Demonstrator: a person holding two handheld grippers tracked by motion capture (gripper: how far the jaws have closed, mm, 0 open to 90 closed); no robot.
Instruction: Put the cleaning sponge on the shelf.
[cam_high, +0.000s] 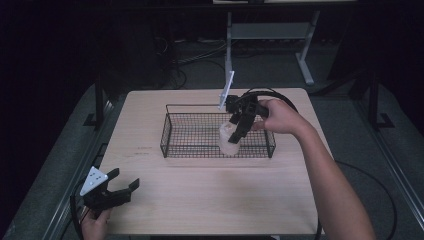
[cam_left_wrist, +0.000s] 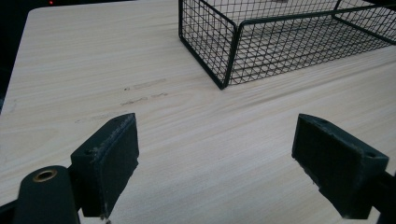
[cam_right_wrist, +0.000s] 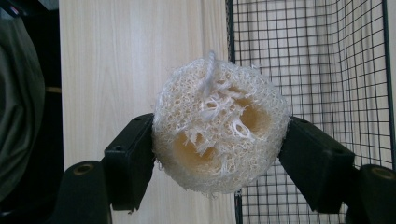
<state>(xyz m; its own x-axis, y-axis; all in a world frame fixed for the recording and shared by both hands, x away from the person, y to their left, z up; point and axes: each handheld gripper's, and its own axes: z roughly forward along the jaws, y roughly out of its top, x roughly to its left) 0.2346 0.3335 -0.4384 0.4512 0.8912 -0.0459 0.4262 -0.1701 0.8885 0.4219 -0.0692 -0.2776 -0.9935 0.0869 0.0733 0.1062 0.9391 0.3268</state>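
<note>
While the right hand-held gripper (cam_right_wrist: 219, 149) pinches the loofah (cam_right_wrist: 219, 135) by its sides, it hangs over the wire basket (cam_high: 170, 145), probably for dropping in. The left hand-held gripper (cam_high: 120, 186) idles spread at the desk (cam_high: 210, 200) corner.

- The sponge (cam_right_wrist: 219, 128) sits between the right gripper (cam_high: 235, 131) jaws, over the basket (cam_high: 172, 131).
- The basket lies ahead and right of the left gripper (cam_high: 120, 186), well apart.

Loofah (cam_right_wrist: 219, 126) sides hidden by right tool (cam_right_wrist: 219, 154) jaws.
</note>
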